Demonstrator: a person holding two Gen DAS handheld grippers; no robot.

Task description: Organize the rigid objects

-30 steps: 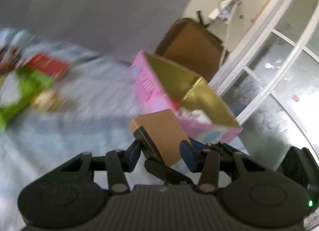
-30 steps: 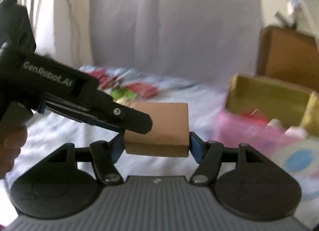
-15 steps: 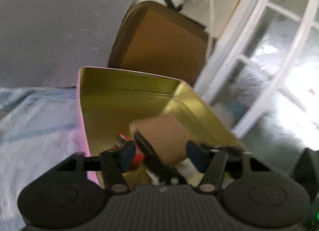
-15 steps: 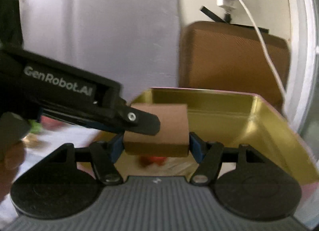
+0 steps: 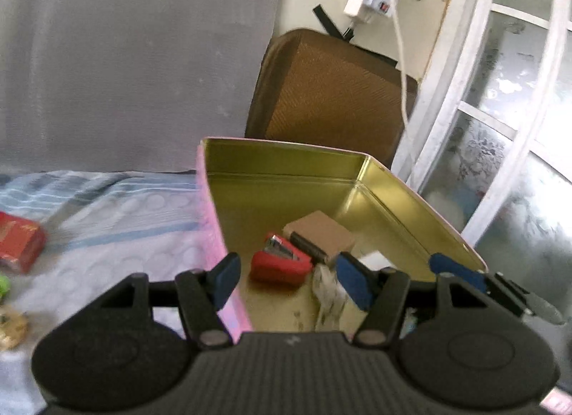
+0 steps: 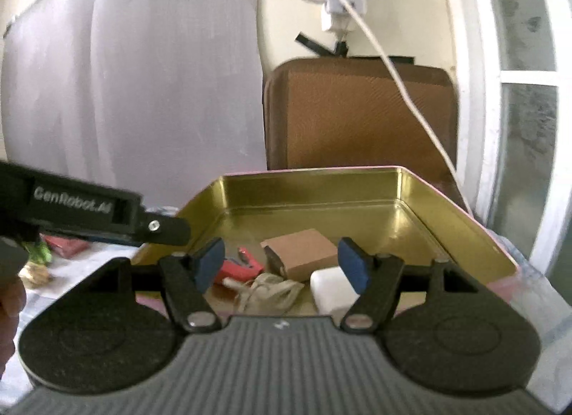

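A brown cardboard box [image 5: 321,236] [image 6: 304,248] lies flat on the gold floor of an open tin [image 5: 286,145] [image 6: 321,171] that is pink outside. Next to it in the tin are a red stapler [image 5: 282,261] [image 6: 239,266], a beige cloth bundle [image 6: 268,291] and a white block [image 6: 329,288]. My left gripper [image 5: 287,281] hangs open over the tin's near left wall, holding nothing. My right gripper [image 6: 280,264] is open above the tin's near edge, its pads clear of the box. The left gripper's arm [image 6: 107,214] shows at the left of the right wrist view.
The tin sits on a pale blue patterned cloth [image 5: 107,221]. A red packet [image 5: 18,247] and green and yellow items lie on it at the left. Behind the tin stand a brown padded panel [image 5: 332,100], a white window frame [image 5: 500,128] and a hanging white cable [image 6: 393,68].
Both grippers carried the brown box rightward from over the cloth to above the tin. Both let go, and the box now lies inside the tin.
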